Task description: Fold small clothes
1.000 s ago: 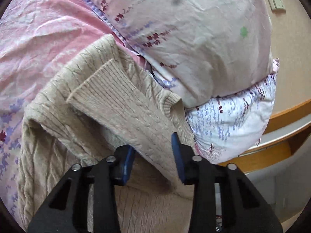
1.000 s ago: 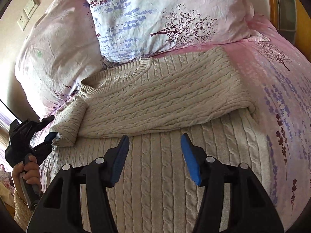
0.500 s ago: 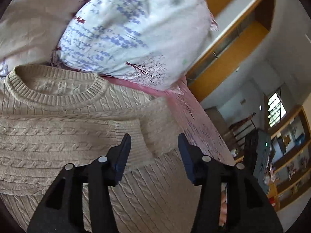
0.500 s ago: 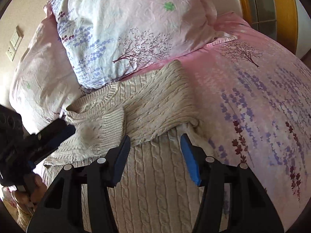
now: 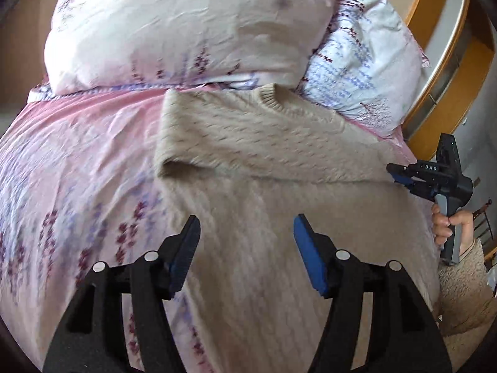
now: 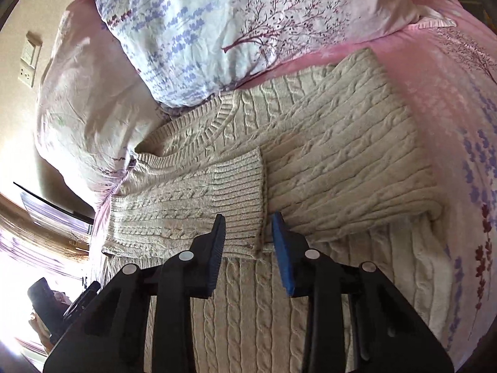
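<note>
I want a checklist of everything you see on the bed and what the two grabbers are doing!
Surface: pink flowered bedsheet, wrinkled.
Job's things: beige cable-knit sweater lying flat, both sleeves folded across the chest; ribbed cuff on top.
Clutter: two flowered pillows at the sweater's collar.
Grippers: left gripper open above the sweater's body; right gripper open, close over the cuff.
Cables: nothing seen.
Surroundings: wooden headboard, wall switches.

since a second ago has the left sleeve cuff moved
Yes. In the right wrist view the ribbed cuff has crossed rightward over the sweater chest, away from the pale pink pillow, toward the right gripper.
</note>
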